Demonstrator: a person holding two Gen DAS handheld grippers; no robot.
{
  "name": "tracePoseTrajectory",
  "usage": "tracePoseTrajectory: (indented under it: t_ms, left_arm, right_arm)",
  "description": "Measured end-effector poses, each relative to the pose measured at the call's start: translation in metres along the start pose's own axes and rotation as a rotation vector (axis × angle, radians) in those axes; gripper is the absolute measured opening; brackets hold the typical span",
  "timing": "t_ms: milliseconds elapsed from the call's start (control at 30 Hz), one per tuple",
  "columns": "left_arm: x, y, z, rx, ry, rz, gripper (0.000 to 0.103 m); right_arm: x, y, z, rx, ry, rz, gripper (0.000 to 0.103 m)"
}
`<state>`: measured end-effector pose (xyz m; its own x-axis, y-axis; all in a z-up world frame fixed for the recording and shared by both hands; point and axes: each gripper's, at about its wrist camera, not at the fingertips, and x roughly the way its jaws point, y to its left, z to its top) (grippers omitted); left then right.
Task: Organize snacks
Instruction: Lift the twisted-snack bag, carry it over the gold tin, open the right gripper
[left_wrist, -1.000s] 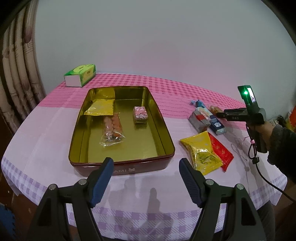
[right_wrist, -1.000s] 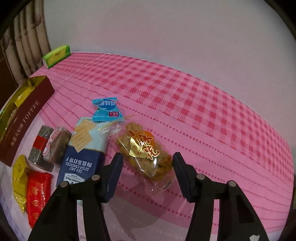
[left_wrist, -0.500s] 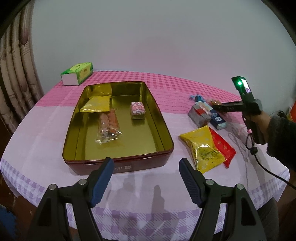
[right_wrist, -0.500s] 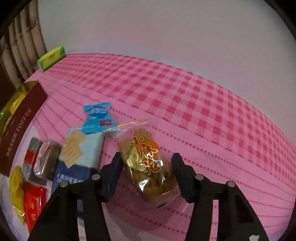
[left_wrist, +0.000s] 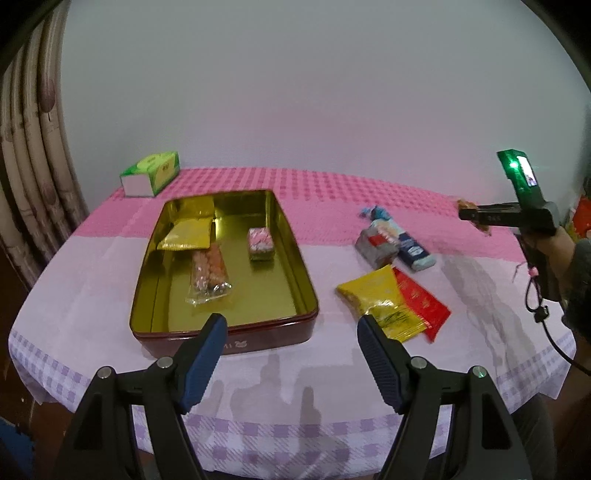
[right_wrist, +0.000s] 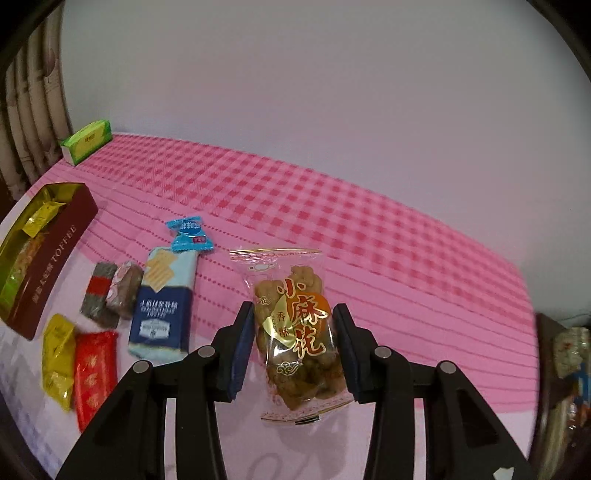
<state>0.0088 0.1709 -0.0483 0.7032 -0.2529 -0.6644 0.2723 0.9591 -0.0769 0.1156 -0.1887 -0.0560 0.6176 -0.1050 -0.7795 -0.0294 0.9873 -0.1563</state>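
Observation:
My right gripper (right_wrist: 293, 345) is shut on a clear packet of fried dough twists (right_wrist: 295, 325) and holds it lifted above the pink tablecloth; it also shows in the left wrist view (left_wrist: 471, 214) at the far right. My left gripper (left_wrist: 291, 354) is open and empty, just in front of the gold-lined tin (left_wrist: 303, 295). The tin holds a yellow packet (left_wrist: 186, 238), a clear snack bag (left_wrist: 208, 275) and a pink candy block (left_wrist: 260, 243). Loose snacks lie on the cloth: a blue cracker pack (right_wrist: 162, 306), a blue candy (right_wrist: 188, 232), two dark bars (right_wrist: 110, 291), and yellow (right_wrist: 57, 358) and red (right_wrist: 92, 369) packets.
A green tissue box (left_wrist: 151, 177) stands at the table's far left corner. Curtains (left_wrist: 29, 166) hang at the left. The table's front edge (left_wrist: 295, 424) is just beyond my left gripper. Clutter sits off the table's right end (right_wrist: 569, 354).
My right gripper has closed on the dough twist packet and lifted it off the cloth. My left gripper has drawn back and risen a little; it stays open.

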Motion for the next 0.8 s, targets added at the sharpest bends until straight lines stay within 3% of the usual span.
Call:
tracePoseTrajectory:
  t_ms: [433, 800]
  left_arm:
    - [-0.021, -0.009, -0.004, -0.016, -0.020, 0.030, 0.075]
    - [-0.024, -0.003, -0.006, -0.026, -0.019, 0.038, 0.075]
  right_arm:
    - [-0.133, -0.010, 0.017, -0.030, -0.133, -0.138, 0.039]
    - [-0.150, 0.026, 0.029, -0.080, -0.154, -0.126, 0.039]
